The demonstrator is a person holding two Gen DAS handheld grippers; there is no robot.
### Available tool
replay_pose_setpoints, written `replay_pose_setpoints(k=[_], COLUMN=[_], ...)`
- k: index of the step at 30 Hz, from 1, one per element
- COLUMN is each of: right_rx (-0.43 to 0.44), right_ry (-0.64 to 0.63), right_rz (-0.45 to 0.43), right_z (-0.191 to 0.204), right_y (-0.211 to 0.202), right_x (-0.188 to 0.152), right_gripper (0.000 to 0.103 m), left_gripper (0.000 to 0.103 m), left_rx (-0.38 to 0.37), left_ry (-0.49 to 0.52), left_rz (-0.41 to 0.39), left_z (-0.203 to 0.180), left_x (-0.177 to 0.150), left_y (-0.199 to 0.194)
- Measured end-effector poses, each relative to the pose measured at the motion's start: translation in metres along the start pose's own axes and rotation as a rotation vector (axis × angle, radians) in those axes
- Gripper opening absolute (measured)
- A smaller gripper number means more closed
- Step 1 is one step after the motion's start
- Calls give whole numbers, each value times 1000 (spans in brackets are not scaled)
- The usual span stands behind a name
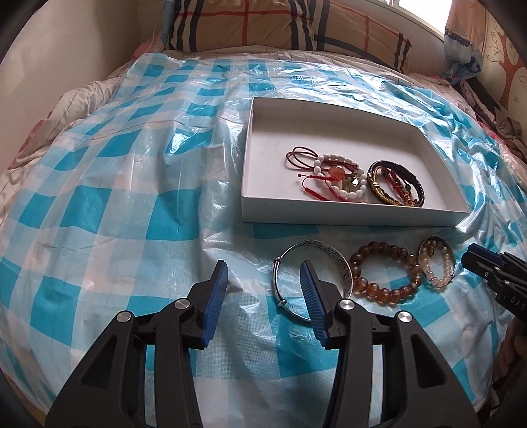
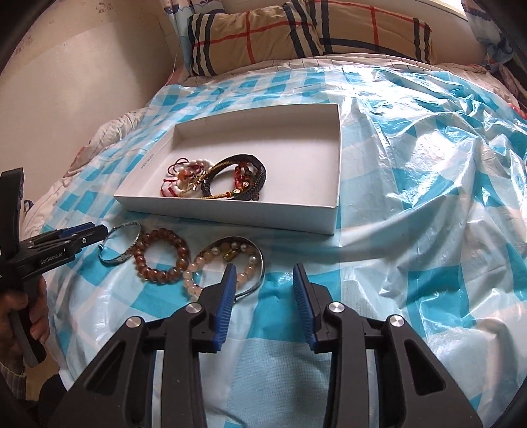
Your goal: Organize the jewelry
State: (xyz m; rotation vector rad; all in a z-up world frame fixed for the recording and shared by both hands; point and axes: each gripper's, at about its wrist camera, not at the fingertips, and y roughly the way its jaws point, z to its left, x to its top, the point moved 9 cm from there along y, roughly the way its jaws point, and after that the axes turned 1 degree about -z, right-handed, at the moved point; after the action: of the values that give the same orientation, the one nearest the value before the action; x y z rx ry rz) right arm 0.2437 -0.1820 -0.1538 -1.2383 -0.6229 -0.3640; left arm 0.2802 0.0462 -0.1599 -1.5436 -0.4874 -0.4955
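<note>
A white box point(image 1: 349, 219) point(image 2: 230, 210) lies on the checked plastic sheet and holds several bracelets point(image 1: 355, 177) point(image 2: 217, 179). In front of it lie a silver bangle point(image 1: 339, 260) point(image 2: 113, 261), a brown bead bracelet point(image 1: 383, 275) point(image 2: 161, 252), and a pale bead bracelet point(image 1: 439, 266) point(image 2: 210, 263) inside a second silver bangle point(image 2: 260, 260). My left gripper point(image 1: 265, 273) point(image 2: 95, 232) is open and empty, its right finger over the silver bangle. My right gripper point(image 2: 265, 275) point(image 1: 474, 258) is open and empty beside the pale bracelet.
The blue and white plastic sheet point(image 1: 131, 197) point(image 2: 411, 197) covers a bed. A plaid pillow point(image 1: 263, 26) point(image 2: 296, 33) lies at the head. A wall point(image 2: 82, 82) runs along the left; clothes point(image 1: 507, 125) lie at the right.
</note>
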Motion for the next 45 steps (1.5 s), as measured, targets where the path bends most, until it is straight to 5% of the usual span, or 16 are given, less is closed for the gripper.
replay_pose_setpoints(k=[5,7,12,15,25,38,45], right_rx=[-5,14,64,93,166,205,212], right_ry=[-52,-61,-28,9,44,100,105], right_rz=[45,54,39,8,-51,-6,-1], right_z=[4,8,13,14,25,23,24], right_y=[22,26,14,-4,-56,-32,-31], right_x=[0,1,-1,0,-1,-12,-15], right_gripper=[28,13,6,5,5,5,5], left_gripper=[46,46,8,0,0,3,31], left_rx=[20,25,41,22,-109,-34,-27], left_ry=[57,66,108,114,46,119,160], left_rz=[8,11,-6,-18,-24,38,23], left_z=[-7,-8,-8,-6,-7,-8,-13], left_x=[0,-1,-3,-3,-2,-1,7], left_y=[10,14,8,-4,-37,14,13])
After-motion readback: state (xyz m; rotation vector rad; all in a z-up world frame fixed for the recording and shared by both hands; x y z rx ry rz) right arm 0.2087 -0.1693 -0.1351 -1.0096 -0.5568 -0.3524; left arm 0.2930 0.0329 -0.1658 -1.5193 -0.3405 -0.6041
